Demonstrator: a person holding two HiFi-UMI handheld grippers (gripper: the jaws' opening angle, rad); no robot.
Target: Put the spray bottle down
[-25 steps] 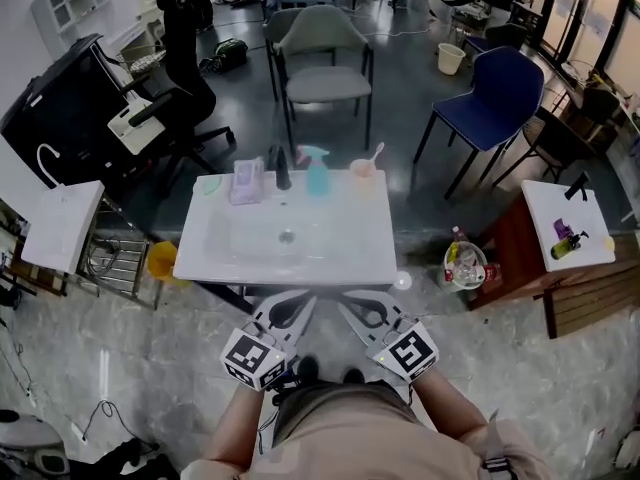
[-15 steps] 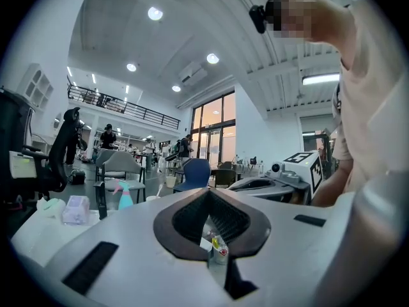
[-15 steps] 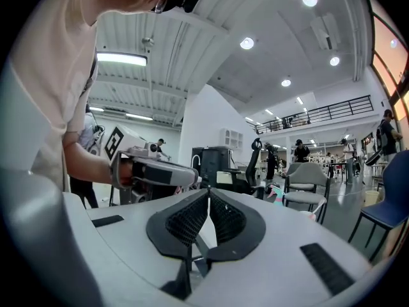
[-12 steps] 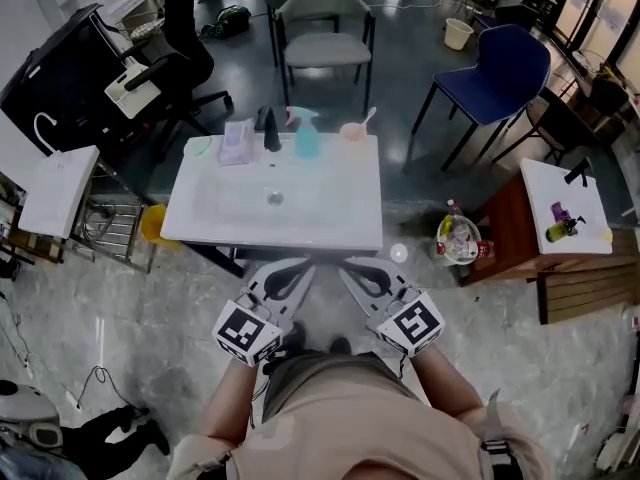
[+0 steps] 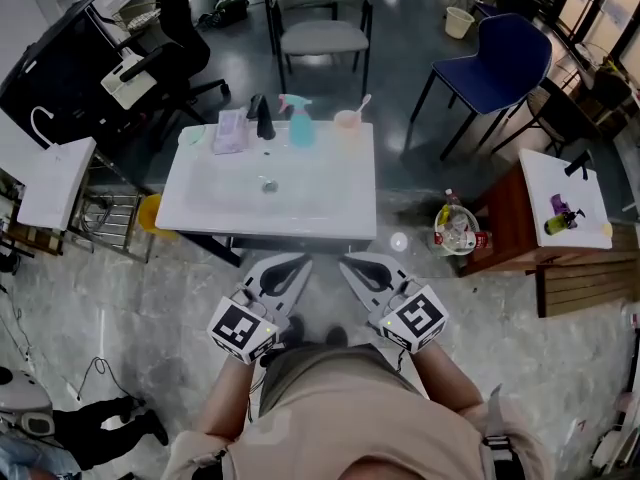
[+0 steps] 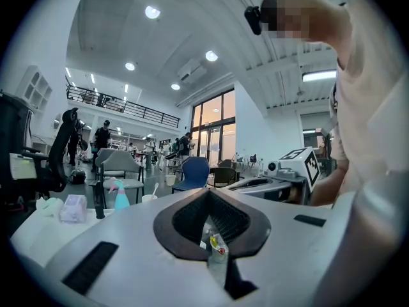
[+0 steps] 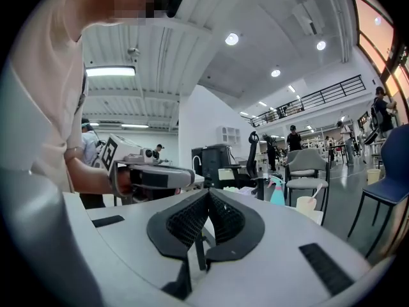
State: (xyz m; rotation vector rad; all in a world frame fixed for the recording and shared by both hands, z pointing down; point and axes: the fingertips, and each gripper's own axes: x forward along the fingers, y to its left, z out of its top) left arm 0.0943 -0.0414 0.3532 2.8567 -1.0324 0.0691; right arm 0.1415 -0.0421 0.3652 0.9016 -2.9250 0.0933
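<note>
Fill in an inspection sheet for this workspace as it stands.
surface: white sink top, things only along its back edge.
job's things: spray bottle upright at the back, not held.
clutter: pouch, tap, cup with spoon.
grippers: left gripper and right gripper shut, empty, short of the sink.
cables: loose lead on floor, left.
surroundings: grey chair, blue chair, rubbish bag, side table.

Glossy sink (image 5: pixel 345 200), plastic spray bottle (image 5: pixel 300 128)
</note>
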